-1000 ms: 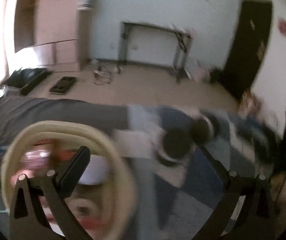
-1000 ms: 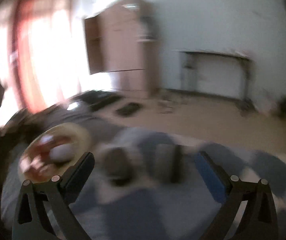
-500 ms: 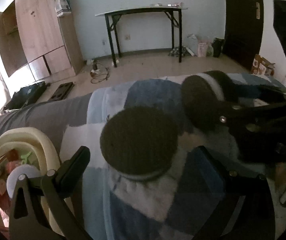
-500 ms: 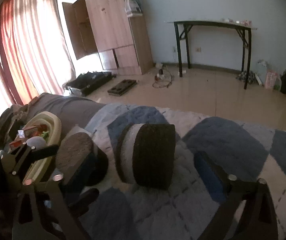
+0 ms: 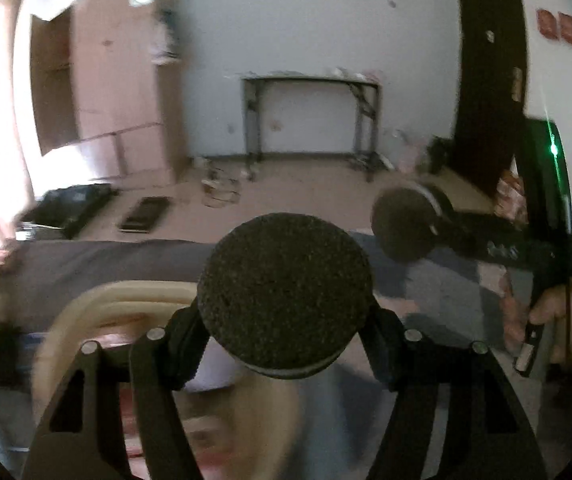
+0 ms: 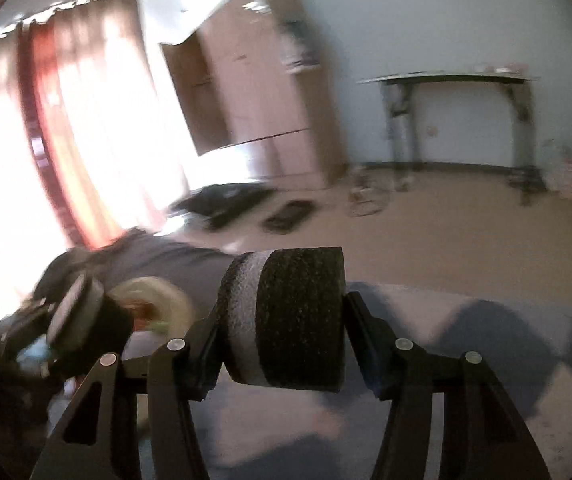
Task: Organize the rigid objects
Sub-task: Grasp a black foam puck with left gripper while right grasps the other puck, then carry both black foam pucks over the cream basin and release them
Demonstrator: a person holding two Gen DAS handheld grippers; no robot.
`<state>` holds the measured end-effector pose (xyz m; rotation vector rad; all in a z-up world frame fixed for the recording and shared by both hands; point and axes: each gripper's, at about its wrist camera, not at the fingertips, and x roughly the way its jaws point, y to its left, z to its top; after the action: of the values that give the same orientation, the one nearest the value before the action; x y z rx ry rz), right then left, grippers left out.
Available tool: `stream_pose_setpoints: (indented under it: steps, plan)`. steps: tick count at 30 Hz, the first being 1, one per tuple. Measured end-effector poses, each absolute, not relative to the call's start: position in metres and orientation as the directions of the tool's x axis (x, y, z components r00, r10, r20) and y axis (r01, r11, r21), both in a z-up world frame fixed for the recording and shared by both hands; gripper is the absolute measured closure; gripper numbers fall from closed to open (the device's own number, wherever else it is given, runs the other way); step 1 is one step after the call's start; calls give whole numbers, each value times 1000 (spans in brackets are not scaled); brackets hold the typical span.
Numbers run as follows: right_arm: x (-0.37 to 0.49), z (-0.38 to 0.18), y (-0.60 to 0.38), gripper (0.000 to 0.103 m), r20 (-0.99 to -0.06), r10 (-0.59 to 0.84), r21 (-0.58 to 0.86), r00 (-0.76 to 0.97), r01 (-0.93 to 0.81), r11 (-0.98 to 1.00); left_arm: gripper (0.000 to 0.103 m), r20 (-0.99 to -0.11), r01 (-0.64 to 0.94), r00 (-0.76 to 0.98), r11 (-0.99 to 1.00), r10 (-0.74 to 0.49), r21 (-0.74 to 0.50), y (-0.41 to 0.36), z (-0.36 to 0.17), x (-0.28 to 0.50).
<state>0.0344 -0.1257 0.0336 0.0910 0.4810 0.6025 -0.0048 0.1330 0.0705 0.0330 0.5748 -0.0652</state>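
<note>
Left gripper (image 5: 286, 344): jaws closing on dark foam disc (image 5: 286, 292), clamped across rim, above cream basket (image 5: 86, 312). Right gripper (image 6: 282, 340): jaws closing on second disc (image 6: 286, 316), flat faces, over bed. Probably light, grippy, slightly compressible; gentle squeeze enough.

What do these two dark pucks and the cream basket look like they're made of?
Left puck and right puck: coarse black foam or sponge-like, matte, speckled grainy faces; the right one shows a pale middle band. Basket: probably smooth cream plastic, though blurred.
</note>
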Motion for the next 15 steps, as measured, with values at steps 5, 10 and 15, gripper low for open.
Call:
stream_pose_setpoints:
  steps: [5,10,15]
  plan:
    - [15,42,-31,48,-474,703,193,530,-716,671,35,-550,-152,828,988,109,-32,239,68,-37]
    - [25,33,40,48,-530,733,184,426,-786,590,35,-660,-206,742,977,114,-62,285,22,-23]
    - [50,25,79,48,-586,713,181,385,-796,578,35,-691,-208,718,973,81,-101,298,5,-7]
